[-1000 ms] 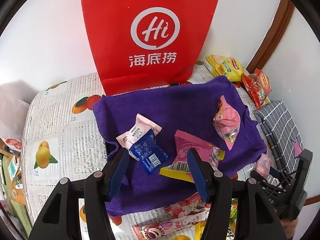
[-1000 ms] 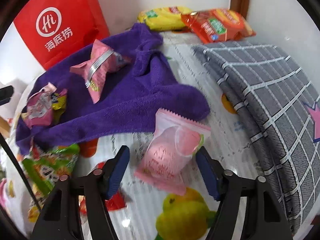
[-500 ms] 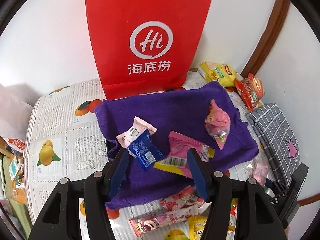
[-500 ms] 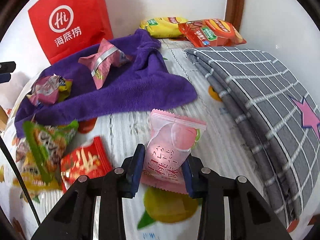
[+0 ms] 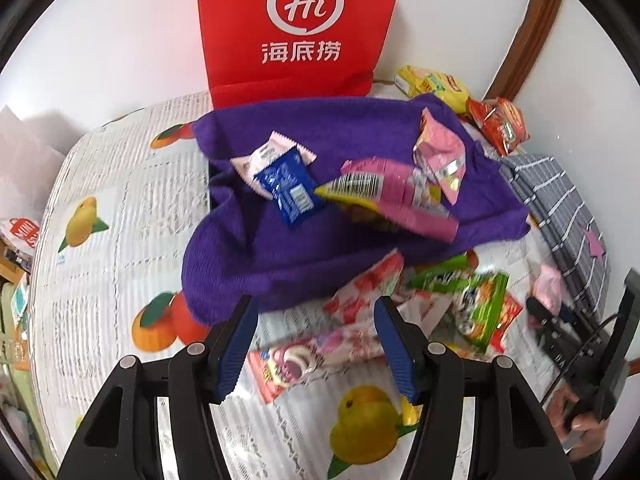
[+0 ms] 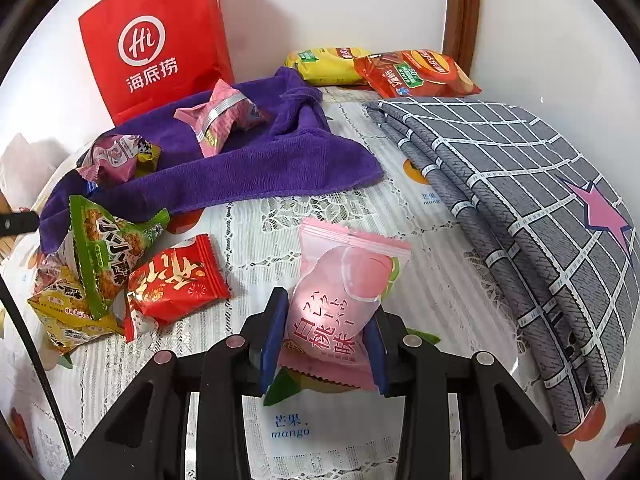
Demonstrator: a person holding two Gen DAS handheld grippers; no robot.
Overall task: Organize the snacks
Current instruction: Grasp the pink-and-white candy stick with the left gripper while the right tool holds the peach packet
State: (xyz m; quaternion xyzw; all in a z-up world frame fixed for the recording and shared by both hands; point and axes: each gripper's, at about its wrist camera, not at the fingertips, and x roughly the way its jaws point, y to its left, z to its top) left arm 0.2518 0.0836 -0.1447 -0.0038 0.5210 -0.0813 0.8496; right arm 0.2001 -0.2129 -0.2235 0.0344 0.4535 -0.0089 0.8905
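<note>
My right gripper (image 6: 326,320) is shut on a pale pink peach-flavour packet (image 6: 340,292), its blue pads pressing both sides of the packet's lower half. My left gripper (image 5: 316,312) is open and holds nothing. It hangs over a pink strawberry-print packet (image 5: 320,344) on the tablecloth, at the near edge of the purple towel (image 5: 320,140). A blue packet (image 5: 290,188), a white-pink one (image 5: 264,156), a pink-yellow one (image 5: 384,192) and a pink foil one (image 5: 440,148) lie on the towel. The right gripper (image 5: 560,320) shows at the left wrist view's right edge.
A red paper bag (image 6: 156,40) stands against the wall behind the towel (image 6: 240,172). Yellow (image 6: 328,66) and orange (image 6: 416,72) chip bags lie at the back. A folded grey checked cloth (image 6: 520,184) fills the right. Green (image 6: 108,240), red (image 6: 176,280) and yellow (image 6: 64,312) packets lie left.
The right gripper closed on the pink peach packet and drew back with it. The left gripper moved from above the towel's snacks to the loose packets in front of the towel.
</note>
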